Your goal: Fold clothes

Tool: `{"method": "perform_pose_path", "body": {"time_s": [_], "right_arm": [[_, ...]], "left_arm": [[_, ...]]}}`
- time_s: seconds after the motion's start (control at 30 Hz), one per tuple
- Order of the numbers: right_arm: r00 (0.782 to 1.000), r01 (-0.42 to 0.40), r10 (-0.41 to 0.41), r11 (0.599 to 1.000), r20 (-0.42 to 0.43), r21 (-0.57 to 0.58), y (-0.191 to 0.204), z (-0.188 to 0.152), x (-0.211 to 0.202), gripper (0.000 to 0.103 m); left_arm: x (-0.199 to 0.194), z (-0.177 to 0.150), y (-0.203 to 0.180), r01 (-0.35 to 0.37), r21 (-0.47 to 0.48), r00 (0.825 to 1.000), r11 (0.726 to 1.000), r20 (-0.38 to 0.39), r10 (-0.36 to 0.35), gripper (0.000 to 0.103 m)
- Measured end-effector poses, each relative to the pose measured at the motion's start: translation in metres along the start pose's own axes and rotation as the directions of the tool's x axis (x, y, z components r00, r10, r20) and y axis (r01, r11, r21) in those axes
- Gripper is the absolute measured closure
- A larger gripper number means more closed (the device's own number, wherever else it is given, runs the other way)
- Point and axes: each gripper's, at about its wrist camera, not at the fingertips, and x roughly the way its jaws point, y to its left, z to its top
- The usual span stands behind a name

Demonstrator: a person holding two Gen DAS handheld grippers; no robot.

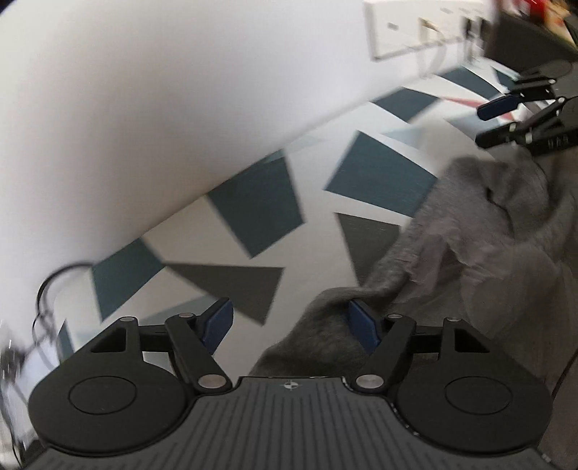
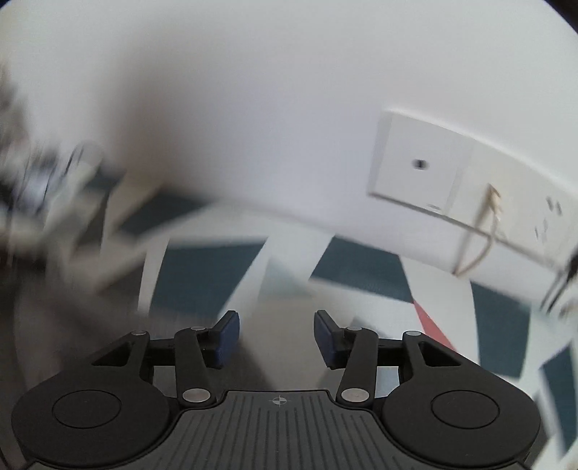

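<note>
Left wrist view: grey garment (image 1: 480,231) lies crumpled on the patterned surface (image 1: 253,209), bunched and twisted, no neat fold visible. I judge the folding as early, nearly all of it left to do. Left gripper (image 1: 290,321) tilts down toward the near end of the cloth, jaws wide apart. The right-hand pad (image 1: 363,321) sits against or just over the grey fabric; left-hand pad (image 1: 216,318) is over bare surface. Nothing is pinched, so it's open and not holding. Right gripper (image 1: 502,121) shows at the far right edge, above the far end of the garment, fingers parted with nothing visibly between them. White wall (image 1: 162,90) and a socket plate (image 1: 408,29) behind.

Right wrist view: heavy blur. Right gripper (image 2: 276,338) has its jaws apart, gap empty, no cloth gripped. It points down at the patterned surface (image 2: 216,267). A greyish smear under the jaws may be the garment; cannot tell. Wall plate (image 2: 415,162) with a cable (image 2: 484,235) on the right.
</note>
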Motion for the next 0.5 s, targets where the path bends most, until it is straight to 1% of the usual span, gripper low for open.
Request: {"method": "perform_pose_path", "body": {"time_s": [0.07,0.13,0.23,0.33,0.37,0.43,0.47,0.5], "right_arm": [[1.000,0.000,-0.002,0.997,-0.029,-0.076,0.015,-0.007,0.006,0.059],[0.999,0.004,-0.008,0.996,-0.045,-0.084,0.026,-0.008,0.016,0.059],[1.000,-0.003,0.002,0.999,-0.031,-0.044,0.031,-0.004,0.028,0.059],[0.999,-0.036,0.036,0.999,0.002,0.026,0.032,0.006,0.035,0.060],[0.999,-0.037,0.037,0.999,0.014,0.040,0.031,0.009,0.036,0.062],[0.999,-0.032,0.031,0.997,0.014,0.065,0.028,0.014,0.043,0.069],[0.999,-0.035,0.034,0.996,0.005,0.082,0.025,0.015,0.046,0.083],[0.999,-0.042,0.043,0.994,-0.007,0.100,0.021,0.015,0.050,0.093]], "left_arm": [[0.006,0.002,-0.005,0.018,0.049,1.000,0.999,-0.005,-0.018,0.031],[0.011,0.003,-0.010,0.036,0.088,0.999,0.995,-0.010,-0.035,0.031],[0.018,0.004,-0.015,0.042,0.133,0.999,0.990,-0.022,-0.040,0.031],[0.022,0.003,-0.017,0.040,0.133,0.999,0.990,-0.019,-0.037,0.031],[0.022,0.002,-0.017,0.044,0.132,0.999,0.990,-0.014,-0.043,0.031],[0.021,-0.002,-0.020,0.058,0.149,0.998,0.987,-0.002,-0.059,0.031],[0.021,-0.003,-0.021,0.067,0.168,0.998,0.984,0.001,-0.068,0.031],[0.020,-0.004,-0.023,0.073,0.189,0.997,0.979,0.004,-0.075,0.031]]}}
